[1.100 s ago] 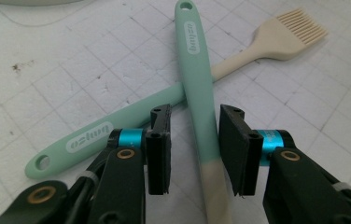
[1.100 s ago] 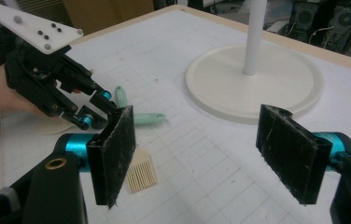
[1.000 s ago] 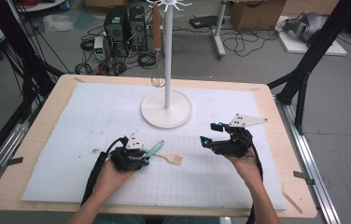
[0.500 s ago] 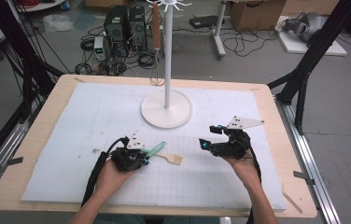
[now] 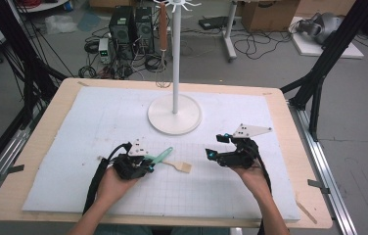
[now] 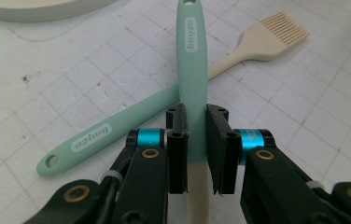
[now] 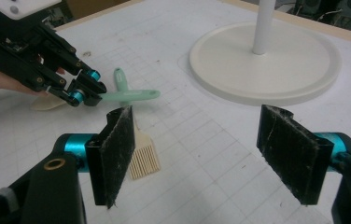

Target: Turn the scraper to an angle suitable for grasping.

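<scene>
Left gripper view: left gripper clamped on spatula handle, raised over brush lying on mat. For a clean lift, best kept level, grip near handle's middle, clear of brush. Farther off, right gripper gaping wide, empty, near stand base.

same unclear white logo on both mint handles

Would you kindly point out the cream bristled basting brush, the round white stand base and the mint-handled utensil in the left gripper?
Cream basting brush [image 6: 276, 35], left gripper view, bristles.
Round white stand base [image 5: 174, 113], high view, rim.
Mint-handled utensil [image 6: 192, 60], left gripper view, handle.
</scene>
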Demonstrator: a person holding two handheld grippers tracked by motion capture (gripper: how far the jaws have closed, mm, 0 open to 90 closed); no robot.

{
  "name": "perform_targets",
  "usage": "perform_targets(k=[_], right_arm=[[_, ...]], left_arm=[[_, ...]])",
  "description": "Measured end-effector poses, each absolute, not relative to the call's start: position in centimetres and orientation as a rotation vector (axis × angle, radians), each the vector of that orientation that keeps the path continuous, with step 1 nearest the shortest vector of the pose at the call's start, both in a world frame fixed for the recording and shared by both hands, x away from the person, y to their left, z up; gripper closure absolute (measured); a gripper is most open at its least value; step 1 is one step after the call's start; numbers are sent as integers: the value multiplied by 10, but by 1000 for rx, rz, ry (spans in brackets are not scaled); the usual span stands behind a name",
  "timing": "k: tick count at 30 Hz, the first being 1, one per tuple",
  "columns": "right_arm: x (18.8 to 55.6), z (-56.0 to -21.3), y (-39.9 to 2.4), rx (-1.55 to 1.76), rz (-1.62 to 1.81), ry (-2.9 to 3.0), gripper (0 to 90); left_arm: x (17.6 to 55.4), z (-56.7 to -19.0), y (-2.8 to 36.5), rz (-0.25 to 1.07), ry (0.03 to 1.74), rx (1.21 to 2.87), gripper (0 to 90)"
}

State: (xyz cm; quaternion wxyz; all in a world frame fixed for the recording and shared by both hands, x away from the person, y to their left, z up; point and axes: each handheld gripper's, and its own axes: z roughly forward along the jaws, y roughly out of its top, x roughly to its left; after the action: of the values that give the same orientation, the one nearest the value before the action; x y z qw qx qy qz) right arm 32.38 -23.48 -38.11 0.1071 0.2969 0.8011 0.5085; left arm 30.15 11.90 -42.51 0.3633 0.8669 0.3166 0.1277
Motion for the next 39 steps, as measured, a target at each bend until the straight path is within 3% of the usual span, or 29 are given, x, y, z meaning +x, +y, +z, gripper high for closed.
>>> perform_targets(k=[39], right_arm=[[322,-369,-217,860,1566,2396,239]], left_arm=[[290,-390,134,338,728,2174,789]])
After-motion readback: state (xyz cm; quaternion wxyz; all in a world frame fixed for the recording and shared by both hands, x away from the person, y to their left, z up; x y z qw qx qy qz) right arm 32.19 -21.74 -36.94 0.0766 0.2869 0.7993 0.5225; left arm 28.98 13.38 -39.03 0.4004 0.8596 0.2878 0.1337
